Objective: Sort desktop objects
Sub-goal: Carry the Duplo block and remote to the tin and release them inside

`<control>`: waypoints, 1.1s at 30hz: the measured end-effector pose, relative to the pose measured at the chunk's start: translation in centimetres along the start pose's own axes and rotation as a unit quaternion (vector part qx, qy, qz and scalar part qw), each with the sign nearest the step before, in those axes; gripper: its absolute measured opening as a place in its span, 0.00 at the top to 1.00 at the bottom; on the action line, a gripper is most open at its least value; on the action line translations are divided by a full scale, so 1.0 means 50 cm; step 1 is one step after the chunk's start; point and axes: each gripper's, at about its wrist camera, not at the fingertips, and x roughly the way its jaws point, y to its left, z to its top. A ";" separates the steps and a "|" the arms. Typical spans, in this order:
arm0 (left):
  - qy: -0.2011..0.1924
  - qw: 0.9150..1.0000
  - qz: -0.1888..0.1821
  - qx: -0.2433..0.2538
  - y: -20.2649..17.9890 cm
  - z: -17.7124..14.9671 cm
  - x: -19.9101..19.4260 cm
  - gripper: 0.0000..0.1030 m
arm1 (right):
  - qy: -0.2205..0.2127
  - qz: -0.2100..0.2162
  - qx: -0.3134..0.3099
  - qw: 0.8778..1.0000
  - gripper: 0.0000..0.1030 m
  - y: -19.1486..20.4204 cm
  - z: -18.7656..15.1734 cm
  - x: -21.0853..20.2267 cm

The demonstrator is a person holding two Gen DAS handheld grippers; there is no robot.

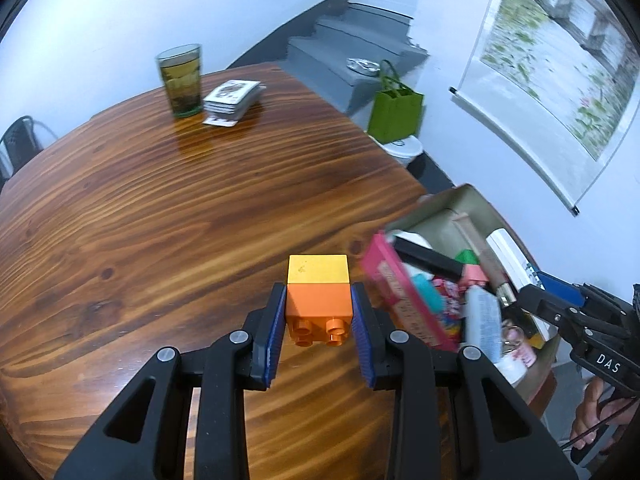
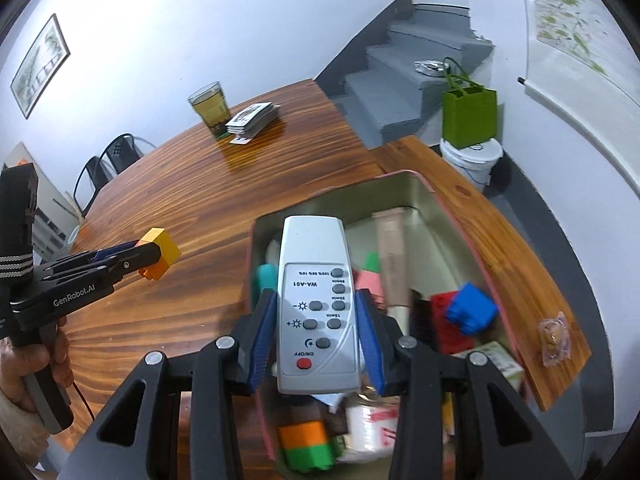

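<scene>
Left wrist view
- Left gripper [image 1: 319, 312]: jaws are standing narrow, clamping the orange-and-yellow block stack [image 1: 319, 294] by its orange half; studs are facing the camera.
- Block position: it is hanging above the wooden table [image 1: 160, 208], with the tin box [image 1: 436, 210] at 3 o'clock.
- Right gripper [image 1: 532, 298]: it is entering at 4 o'clock over the box; its jaw state cannot be told here.

Right wrist view
- Right gripper [image 2: 317, 320]: jaws are partly apart, pressing both sides of the white remote control [image 2: 316, 304].
- Remote position: it is hovering over the box's open top, above the loose contents.
- Left gripper: it is showing at 9 o'clock, carrying the block stack clear of the box.

Progress
- Done: the box is already holding many items, such as bricks and tubes.
- Left: glass of tea [image 2: 211, 109], card deck [image 2: 253, 119] at 11 o'clock and small wrapped item [image 2: 554, 336] at 3 o'clock are lying unsorted; both held items are awaiting placement, judging by position.
</scene>
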 end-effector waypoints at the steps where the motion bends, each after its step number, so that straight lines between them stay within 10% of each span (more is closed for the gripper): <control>1: 0.000 1.000 -0.003 0.004 -0.014 0.000 0.001 0.67 | -0.001 -0.002 0.002 1.000 0.58 -0.007 0.000 -0.003; 24: 0.028 0.999 -0.035 0.029 -0.180 0.018 0.090 0.67 | 0.016 -0.036 0.015 0.999 0.58 -0.122 0.008 0.037; 33: 0.030 0.998 -0.036 0.031 -0.201 0.021 0.103 0.67 | 0.000 -0.043 0.009 0.999 0.37 -0.134 0.005 0.021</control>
